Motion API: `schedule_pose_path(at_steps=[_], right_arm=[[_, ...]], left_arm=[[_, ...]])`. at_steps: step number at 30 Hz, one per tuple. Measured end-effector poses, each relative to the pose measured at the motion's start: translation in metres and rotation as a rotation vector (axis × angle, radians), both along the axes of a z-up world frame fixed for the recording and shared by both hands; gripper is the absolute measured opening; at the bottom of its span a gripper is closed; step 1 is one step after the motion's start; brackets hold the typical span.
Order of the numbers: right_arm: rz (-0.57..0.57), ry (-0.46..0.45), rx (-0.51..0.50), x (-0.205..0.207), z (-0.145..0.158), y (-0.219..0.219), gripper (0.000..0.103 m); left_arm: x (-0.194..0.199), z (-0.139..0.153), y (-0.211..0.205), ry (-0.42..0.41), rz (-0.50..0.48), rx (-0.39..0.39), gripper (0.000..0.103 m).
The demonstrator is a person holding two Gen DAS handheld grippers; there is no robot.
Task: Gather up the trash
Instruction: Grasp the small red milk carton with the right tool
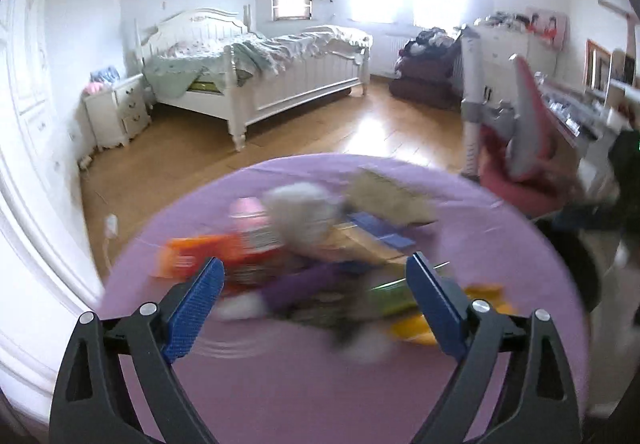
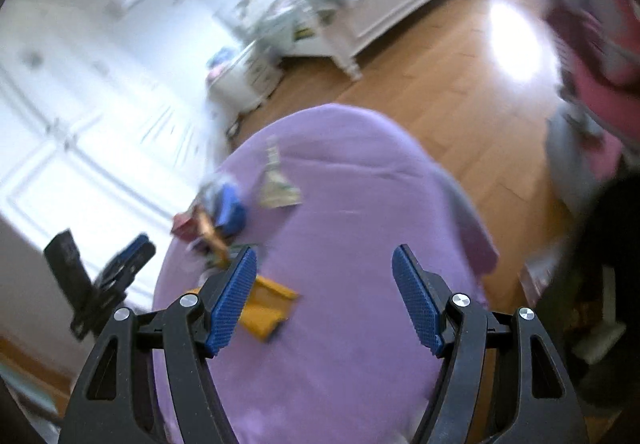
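A round table under a purple cloth (image 1: 320, 384) carries a blurred heap of trash (image 1: 304, 244). In the heap I make out an orange packet (image 1: 188, 256), a pink-capped container (image 1: 250, 215), a grey crumpled wad (image 1: 304, 211), brown paper (image 1: 388, 195) and a yellow wrapper (image 1: 412, 328). My left gripper (image 1: 316, 264) hangs open just in front of the heap, holding nothing. In the right wrist view my right gripper (image 2: 325, 252) stands open over bare purple cloth (image 2: 352, 324). A yellow packet (image 2: 268, 308) lies by its left finger, and a blue wrapper (image 2: 230, 211) and a silvery wrapper (image 2: 278, 191) lie farther off. The left gripper (image 2: 120, 268) shows at the table's left edge.
A wooden floor (image 1: 320, 127) surrounds the table. A white bed (image 1: 260, 71) and nightstand (image 1: 116, 111) stand at the back left. A pink and grey chair (image 1: 520, 147) is close on the right, with a white dresser (image 1: 516, 51) behind it. White cupboard doors (image 2: 80, 115) line the left side.
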State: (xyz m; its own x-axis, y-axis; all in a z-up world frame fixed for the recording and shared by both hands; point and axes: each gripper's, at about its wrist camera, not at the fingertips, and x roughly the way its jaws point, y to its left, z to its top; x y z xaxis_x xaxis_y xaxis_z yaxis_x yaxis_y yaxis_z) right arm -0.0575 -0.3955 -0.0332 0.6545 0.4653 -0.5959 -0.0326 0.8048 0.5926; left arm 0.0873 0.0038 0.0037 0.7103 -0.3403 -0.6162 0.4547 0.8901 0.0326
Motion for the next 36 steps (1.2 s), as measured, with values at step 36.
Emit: schedule_pose_path(at_steps=[36], right_arm=[[0.663,-0.183,-0.285,0.166,0.048,0.267,0.038]], left_arm=[[0.088,-0.041,0.109,0.098,-0.059,-0.011,0.091]])
